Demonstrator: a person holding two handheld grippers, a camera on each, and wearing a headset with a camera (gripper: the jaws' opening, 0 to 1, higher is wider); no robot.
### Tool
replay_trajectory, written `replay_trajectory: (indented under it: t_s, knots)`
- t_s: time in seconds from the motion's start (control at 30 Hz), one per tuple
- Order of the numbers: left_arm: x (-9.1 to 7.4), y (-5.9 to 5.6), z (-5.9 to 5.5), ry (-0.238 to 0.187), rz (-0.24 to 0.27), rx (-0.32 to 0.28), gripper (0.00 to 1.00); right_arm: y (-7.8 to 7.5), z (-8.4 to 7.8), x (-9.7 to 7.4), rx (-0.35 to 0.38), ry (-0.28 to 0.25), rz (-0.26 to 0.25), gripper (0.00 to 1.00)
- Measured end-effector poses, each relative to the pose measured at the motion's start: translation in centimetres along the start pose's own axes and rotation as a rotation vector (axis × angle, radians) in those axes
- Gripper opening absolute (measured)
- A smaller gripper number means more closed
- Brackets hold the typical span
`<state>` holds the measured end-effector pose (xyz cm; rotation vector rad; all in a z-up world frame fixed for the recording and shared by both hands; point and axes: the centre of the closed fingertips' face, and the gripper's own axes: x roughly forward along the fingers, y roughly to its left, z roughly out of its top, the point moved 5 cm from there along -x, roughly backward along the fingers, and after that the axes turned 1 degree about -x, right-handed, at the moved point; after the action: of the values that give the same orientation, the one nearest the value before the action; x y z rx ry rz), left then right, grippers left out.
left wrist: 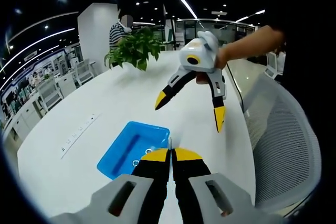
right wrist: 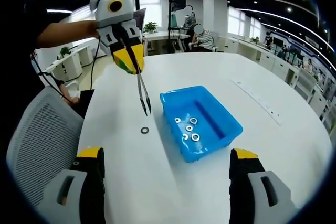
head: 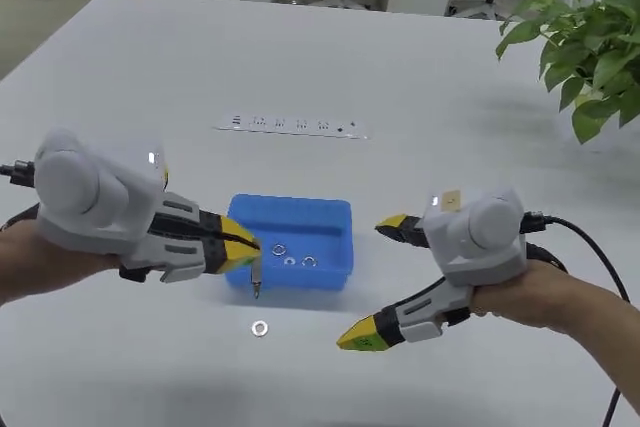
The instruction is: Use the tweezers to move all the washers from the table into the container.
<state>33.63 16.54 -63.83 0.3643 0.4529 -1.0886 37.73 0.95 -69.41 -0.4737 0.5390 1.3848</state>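
Nearest me, one small silver metal washer (head: 260,328) lies alone on the white table (head: 150,97), just in front of the blue rectangular plastic container (head: 330,212). My left gripper (head: 243,245) is clamped on the thin metal tweezers (head: 256,280), their tips pointing down near that washer. My right gripper (head: 375,282) is spread wide, holding nothing. Inside the container lie five more washers (right wrist: 189,128), so I judge the job nearly finished: one pick remains.
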Motion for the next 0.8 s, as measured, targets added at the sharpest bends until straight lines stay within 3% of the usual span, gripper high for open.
replay_trajectory:
  t_s: [0.8]
  knots:
    - [2.0, -0.6, -1.9, 0.032, -0.047, -0.004, 0.06, 0.2, -1.8, 0.0, 0.041, 0.027, 0.003, 1.00]
